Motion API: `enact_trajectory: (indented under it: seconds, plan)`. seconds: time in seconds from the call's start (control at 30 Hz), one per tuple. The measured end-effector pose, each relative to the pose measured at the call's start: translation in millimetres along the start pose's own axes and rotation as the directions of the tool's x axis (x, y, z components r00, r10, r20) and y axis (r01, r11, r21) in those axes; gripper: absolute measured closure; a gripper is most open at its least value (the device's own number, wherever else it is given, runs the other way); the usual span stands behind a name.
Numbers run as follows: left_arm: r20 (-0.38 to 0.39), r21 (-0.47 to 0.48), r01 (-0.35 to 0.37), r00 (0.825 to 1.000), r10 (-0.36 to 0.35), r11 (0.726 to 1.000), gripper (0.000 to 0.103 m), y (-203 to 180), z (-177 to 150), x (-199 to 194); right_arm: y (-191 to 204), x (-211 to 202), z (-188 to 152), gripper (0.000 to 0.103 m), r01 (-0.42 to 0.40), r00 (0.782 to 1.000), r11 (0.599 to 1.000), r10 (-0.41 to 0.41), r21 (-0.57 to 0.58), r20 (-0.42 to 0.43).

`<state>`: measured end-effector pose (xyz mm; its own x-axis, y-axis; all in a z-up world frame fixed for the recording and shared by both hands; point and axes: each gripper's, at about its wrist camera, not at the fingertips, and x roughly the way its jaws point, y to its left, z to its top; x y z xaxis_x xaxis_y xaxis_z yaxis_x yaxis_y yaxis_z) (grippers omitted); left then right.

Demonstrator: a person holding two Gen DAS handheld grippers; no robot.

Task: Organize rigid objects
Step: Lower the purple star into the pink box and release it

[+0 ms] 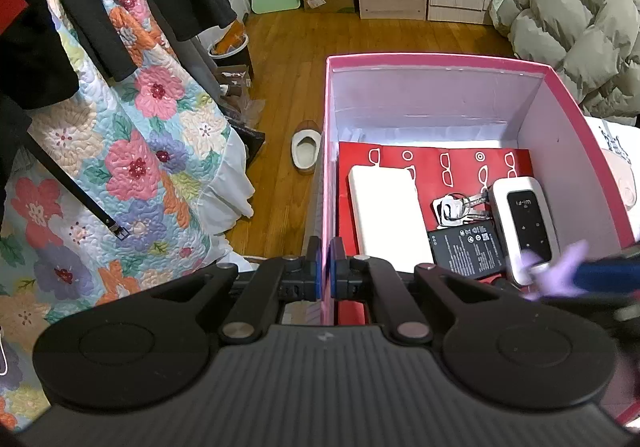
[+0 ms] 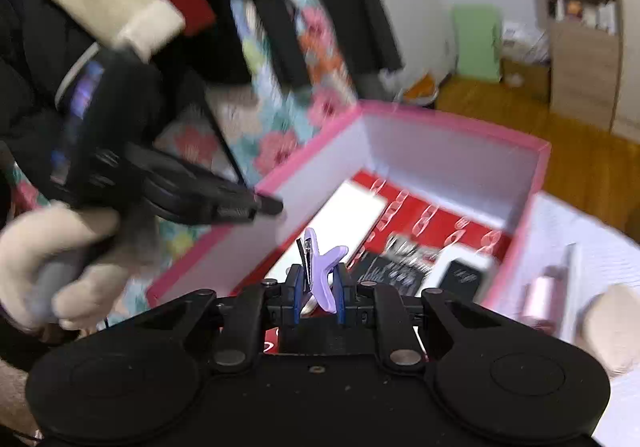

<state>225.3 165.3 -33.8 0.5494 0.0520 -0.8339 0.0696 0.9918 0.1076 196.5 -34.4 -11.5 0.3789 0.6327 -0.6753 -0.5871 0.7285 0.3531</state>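
Note:
A pink box (image 1: 592, 135) with white inner walls holds a red card, a white power bank (image 1: 386, 215), a white Wi-Fi router (image 1: 524, 219), a black battery (image 1: 468, 251) and keys (image 1: 460, 207). My left gripper (image 1: 325, 267) is shut on the box's left wall (image 1: 326, 167). My right gripper (image 2: 318, 293) is shut on a purple hair clip (image 2: 324, 271) and holds it above the box's near end; it shows blurred in the left wrist view (image 1: 560, 271). The box (image 2: 452, 119) and my left gripper (image 2: 276, 205) on its wall also show in the right wrist view.
A floral quilt (image 1: 140, 167) with dark clothes hangs to the left of the box. A slipper (image 1: 306, 151) lies on the wooden floor. A puffy olive coat (image 1: 580, 27) lies at the right. A pink object (image 2: 540, 299) lies on the white surface right of the box.

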Motion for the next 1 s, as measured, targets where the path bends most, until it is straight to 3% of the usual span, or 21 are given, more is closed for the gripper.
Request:
enact_trajectory:
  seconds: [0.1, 0.2, 0.3, 0.53, 0.63, 0.8, 1.0]
  plan:
    - [-0.010, -0.022, 0.024, 1.000, -0.024, 0.999, 0.101, 5.0, 2.0, 0.3, 2.0, 24.8, 0.6, 0.083, 0.020, 0.998, 1.000, -0.021, -0.014, -0.065]
    - [-0.015, -0.016, 0.008, 1.000, -0.008, 1.000, 0.100, 2.4, 2.4, 1.1, 23.6, 39.6, -6.2, 0.079, 0.126, 0.987, 0.976, -0.141, -0.179, -0.075]
    - [-0.020, -0.019, -0.007, 1.000, 0.007, 1.000, 0.100, -0.4, 2.9, 1.2, 30.3, 33.3, -12.3, 0.068, 0.084, 0.994, 0.983, -0.095, -0.161, -0.062]
    - [0.009, -0.032, -0.014, 1.000, 0.014, 0.999, 0.100, -0.8, -3.9, -1.1, 29.9, -32.3, -21.8, 0.045, 0.135, 0.985, 0.978, -0.116, -0.158, 0.125]
    - [0.006, -0.056, 0.005, 1.000, -0.005, 0.998, 0.100, 3.7, -5.8, -3.0, 27.4, -59.6, -36.8, 0.044, 0.177, 0.979, 0.969, -0.154, -0.174, 0.136]
    - [0.017, -0.094, 0.019, 1.000, -0.018, 0.995, 0.100, 7.5, -9.7, -7.6, 7.6, -103.8, -66.4, 0.041, 0.168, 0.976, 0.983, -0.156, -0.068, 0.153]
    - [-0.002, -0.121, -0.007, 1.000, 0.007, 0.993, 0.099, 4.3, -8.2, -8.6, -16.0, -122.5, -92.0, 0.037, 0.282, 0.945, 0.959, -0.272, -0.033, 0.182]
